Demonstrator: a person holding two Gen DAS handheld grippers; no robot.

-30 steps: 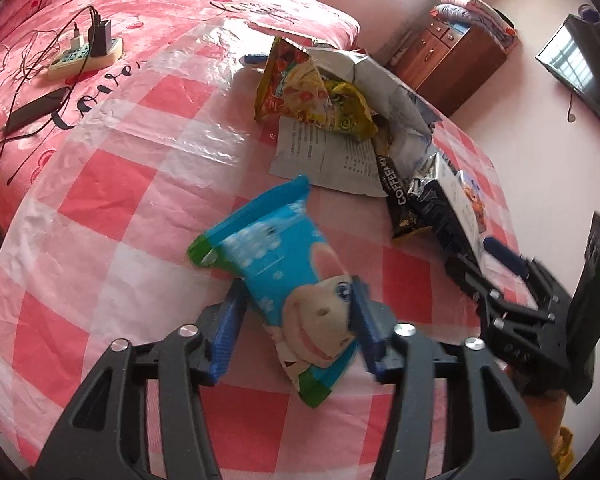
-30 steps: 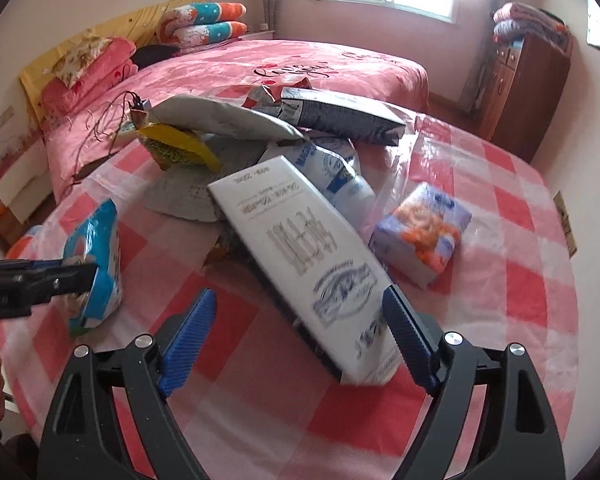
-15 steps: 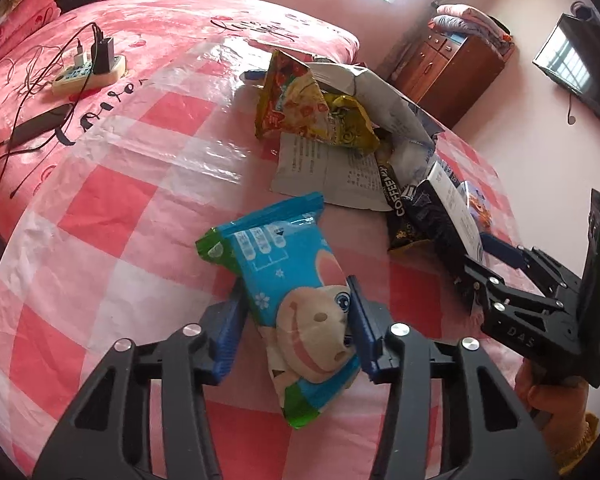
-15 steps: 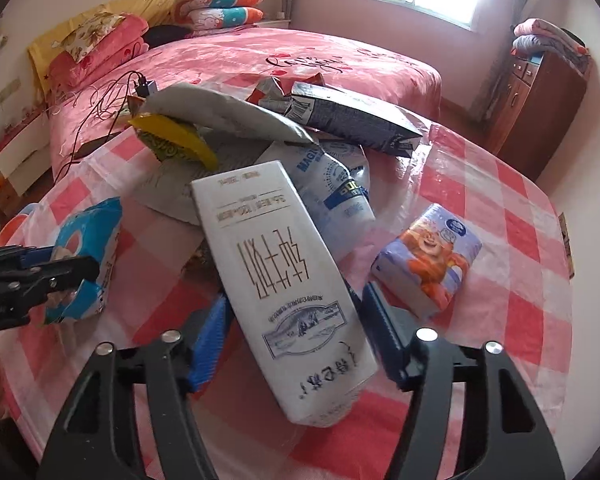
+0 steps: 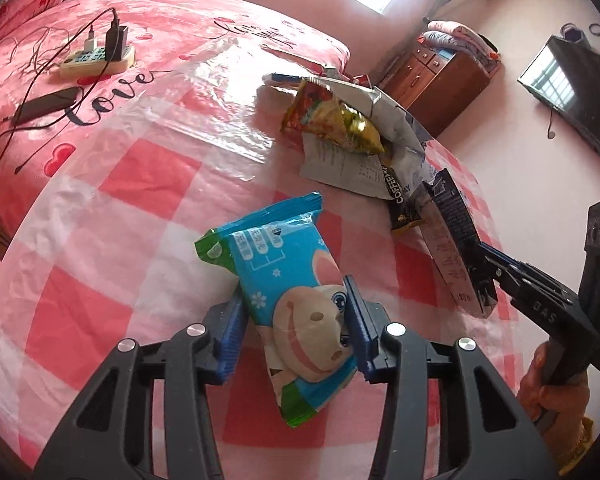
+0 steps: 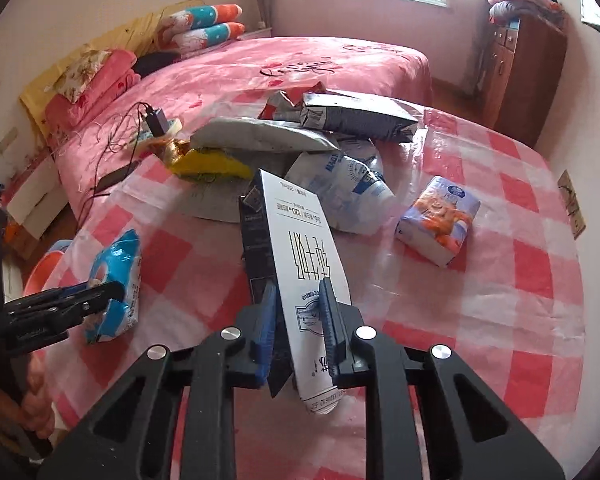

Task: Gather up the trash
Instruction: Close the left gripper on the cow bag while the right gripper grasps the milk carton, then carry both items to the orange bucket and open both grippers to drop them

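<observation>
A blue snack packet [image 5: 276,256] with a cartoon face hangs between the pads of my left gripper [image 5: 294,296], which is shut on its lower half just above the pink checked tablecloth [image 5: 148,184]. The right wrist view shows the same packet [image 6: 116,264] at the left, held by the left gripper [image 6: 100,292]. My right gripper [image 6: 297,286] is shut on a flattened white and black carton [image 6: 296,232], pinched on edge and tilted up off the table. From the left wrist view the carton [image 5: 448,236] and the right gripper [image 5: 484,276] appear at the right, a hand below them.
A heap of trash lies mid-table: a yellow snack bag [image 5: 332,120], a grey paper bag [image 6: 260,140], a dark blue bag [image 6: 356,118], a coffee packet [image 5: 400,200]. A tissue pack [image 6: 438,220] lies apart to the right. A power strip [image 5: 96,60] with cables sits on the bed behind.
The right jaws closed from wide open onto the carton and raised it on edge. The left jaws tightened on the blue packet, which shifted slightly toward the table's middle.
</observation>
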